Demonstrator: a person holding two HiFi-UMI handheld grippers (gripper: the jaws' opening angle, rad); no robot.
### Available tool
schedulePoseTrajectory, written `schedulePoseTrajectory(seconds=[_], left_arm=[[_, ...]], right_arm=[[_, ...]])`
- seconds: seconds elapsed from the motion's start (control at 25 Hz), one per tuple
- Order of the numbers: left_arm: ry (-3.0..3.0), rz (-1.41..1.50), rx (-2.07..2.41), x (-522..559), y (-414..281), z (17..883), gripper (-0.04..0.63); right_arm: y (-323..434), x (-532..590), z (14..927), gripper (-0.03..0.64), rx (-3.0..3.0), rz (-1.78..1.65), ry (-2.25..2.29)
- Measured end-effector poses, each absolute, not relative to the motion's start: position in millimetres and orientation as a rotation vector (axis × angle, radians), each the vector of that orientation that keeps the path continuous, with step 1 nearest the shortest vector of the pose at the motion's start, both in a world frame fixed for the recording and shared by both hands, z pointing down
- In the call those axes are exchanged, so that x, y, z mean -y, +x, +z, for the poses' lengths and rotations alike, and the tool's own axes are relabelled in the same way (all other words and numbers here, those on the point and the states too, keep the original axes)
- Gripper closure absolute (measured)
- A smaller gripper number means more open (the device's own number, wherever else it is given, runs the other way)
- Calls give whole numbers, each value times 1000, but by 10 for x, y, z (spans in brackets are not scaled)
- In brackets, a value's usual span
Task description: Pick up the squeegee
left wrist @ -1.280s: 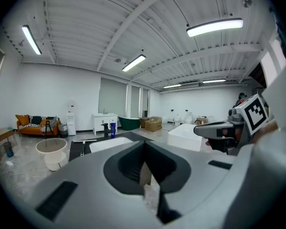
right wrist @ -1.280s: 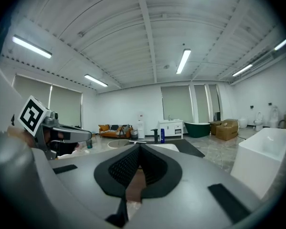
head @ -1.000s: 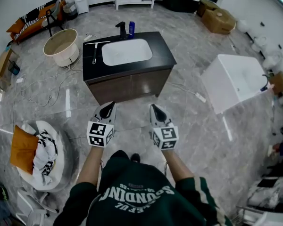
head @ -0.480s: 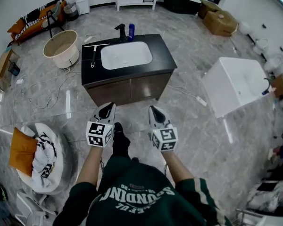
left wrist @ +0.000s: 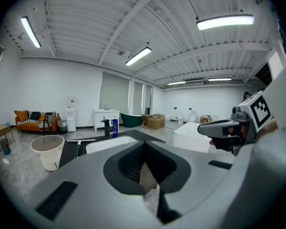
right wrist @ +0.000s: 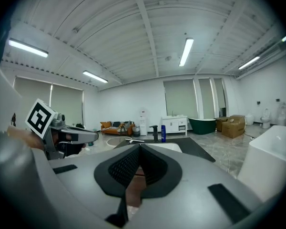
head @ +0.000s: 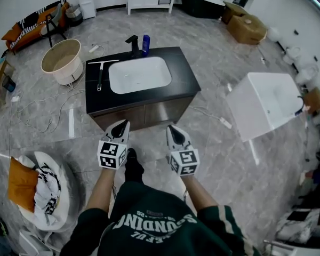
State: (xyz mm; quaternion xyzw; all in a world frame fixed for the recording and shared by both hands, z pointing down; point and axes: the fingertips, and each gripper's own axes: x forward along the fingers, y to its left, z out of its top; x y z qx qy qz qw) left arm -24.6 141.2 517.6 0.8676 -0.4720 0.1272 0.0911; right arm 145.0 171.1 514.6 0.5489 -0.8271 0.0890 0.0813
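Note:
The squeegee (head: 100, 71) lies on the left end of the black vanity top (head: 184, 73), white blade at the far end, dark handle pointing toward me. It also shows as a thin pale bar in the left gripper view (left wrist: 79, 140) and the right gripper view (right wrist: 133, 140). My left gripper (head: 121, 126) and right gripper (head: 173, 129) hang side by side in front of the vanity, short of its near edge and well apart from the squeegee. Both are shut with nothing between the jaws (left wrist: 144, 143) (right wrist: 140, 147).
A white sink basin (head: 140, 74) fills the counter's middle, with a black faucet (head: 132, 40) and blue bottle (head: 145, 44) behind it. A beige tub (head: 61, 62) and floor cables (head: 40, 108) lie left. A white box-shaped tub (head: 271, 103) stands right; a round cushioned chair (head: 40, 185) is near left.
I have walked forward with both grippers toward the vanity, which now sits closer and lower in the head view. Both grippers stay shut and level with each other.

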Motion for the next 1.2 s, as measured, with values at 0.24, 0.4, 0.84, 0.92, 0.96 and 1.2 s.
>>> schedulePoseTrajectory(seconds=[0.24,0.4,0.84,0.92,0.96,1.2], left_arm=[[2566,399,1379,-626,-440,5220,594],[2564,417,1372,-78,-636,5189,594],[2562,427,1355,1118,-1173,5177,594],[2560,430,1351,1214,-1224,5196,594],[2559,431,1351,1256,-1247,5200,594],[2537,435,1367,1458,-1380,5221,594]], right_arm=[[1230,-919,5158,617,2454,294,1626],[1024,-373,5115,617,2446,303,1621],[497,851,5022,617,2444,292,1640],[453,945,5042,617,2439,292,1637],[437,989,5053,617,2433,293,1637],[341,1249,5075,617,2439,301,1618]])
